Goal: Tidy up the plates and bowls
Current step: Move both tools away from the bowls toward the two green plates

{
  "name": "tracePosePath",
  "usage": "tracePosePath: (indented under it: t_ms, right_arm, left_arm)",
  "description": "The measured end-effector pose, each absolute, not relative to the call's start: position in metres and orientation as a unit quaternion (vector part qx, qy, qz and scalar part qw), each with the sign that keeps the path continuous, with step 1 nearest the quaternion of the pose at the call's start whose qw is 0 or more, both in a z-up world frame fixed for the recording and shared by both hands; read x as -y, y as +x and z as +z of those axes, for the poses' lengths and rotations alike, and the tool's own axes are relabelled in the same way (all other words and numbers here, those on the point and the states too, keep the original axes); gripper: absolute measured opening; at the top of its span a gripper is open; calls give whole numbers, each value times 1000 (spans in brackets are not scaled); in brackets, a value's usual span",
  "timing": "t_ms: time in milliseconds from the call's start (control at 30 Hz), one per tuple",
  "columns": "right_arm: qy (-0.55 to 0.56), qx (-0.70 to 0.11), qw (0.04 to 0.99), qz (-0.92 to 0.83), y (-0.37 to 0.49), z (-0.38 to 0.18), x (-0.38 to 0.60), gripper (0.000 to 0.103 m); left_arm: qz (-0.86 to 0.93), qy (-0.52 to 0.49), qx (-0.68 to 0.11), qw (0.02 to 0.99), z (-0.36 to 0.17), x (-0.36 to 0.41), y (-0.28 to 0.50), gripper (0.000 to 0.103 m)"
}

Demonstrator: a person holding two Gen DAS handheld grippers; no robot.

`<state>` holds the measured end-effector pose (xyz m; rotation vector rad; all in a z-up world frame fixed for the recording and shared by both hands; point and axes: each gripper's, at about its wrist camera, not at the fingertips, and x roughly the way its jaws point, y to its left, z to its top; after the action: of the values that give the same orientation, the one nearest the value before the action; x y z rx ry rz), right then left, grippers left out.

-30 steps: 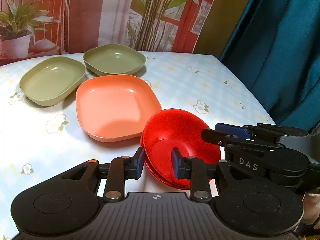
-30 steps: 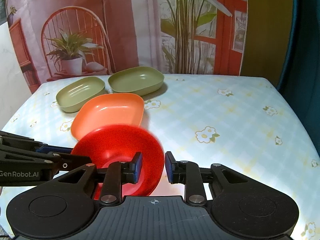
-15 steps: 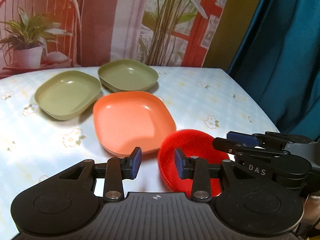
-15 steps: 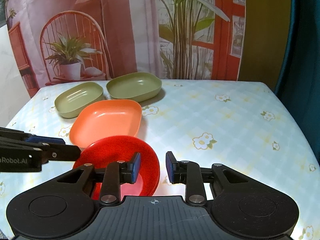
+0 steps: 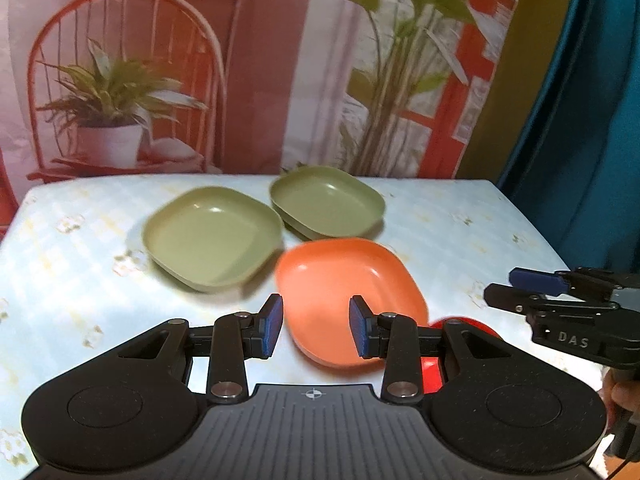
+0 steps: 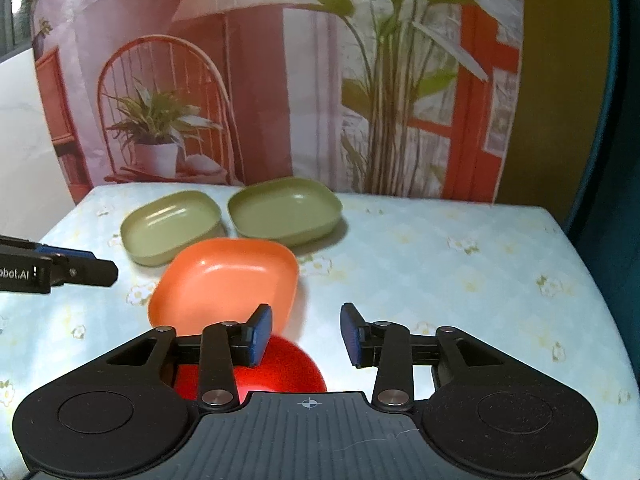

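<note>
Two olive green plates sit side by side at the back of the table, the left one (image 5: 212,236) (image 6: 170,228) and the right one (image 5: 328,202) (image 6: 284,210). An orange plate (image 5: 348,292) (image 6: 228,280) lies in front of them. A red bowl (image 6: 276,368) (image 5: 464,328) sits nearest, mostly hidden behind the gripper bodies. My left gripper (image 5: 316,330) is open and empty above the orange plate's near edge. My right gripper (image 6: 306,334) is open and empty, just past the red bowl.
The table (image 6: 460,280) has a pale floral cloth. A printed backdrop (image 6: 260,80) with a chair and plants hangs behind it. A teal curtain (image 5: 592,120) hangs at the right. The other gripper shows at each view's edge (image 5: 560,300) (image 6: 52,270).
Both grippers have pulled back and up from the red bowl and tilted toward the backdrop. The bowl has slid down out of most of both views. The jaws stand apart as before.
</note>
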<state>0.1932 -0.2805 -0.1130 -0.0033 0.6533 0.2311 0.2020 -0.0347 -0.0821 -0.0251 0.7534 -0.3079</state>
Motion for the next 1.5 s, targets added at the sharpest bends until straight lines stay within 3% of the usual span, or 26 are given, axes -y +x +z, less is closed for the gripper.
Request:
tracePosePath:
  t_ms: [133, 833, 1500]
  right_arm:
    - [-8, -314, 942, 120, 205, -106, 278, 41]
    - [-1, -320, 938, 135, 271, -103, 277, 41]
    - [2, -333, 933, 137, 363, -133, 290, 41]
  left_arm:
    - [-142, -12, -361, 922, -75, 25, 207, 39]
    - [-123, -4, -353, 928, -65, 6, 255, 39]
    - [-139, -29, -379, 914, -89, 49, 346, 38]
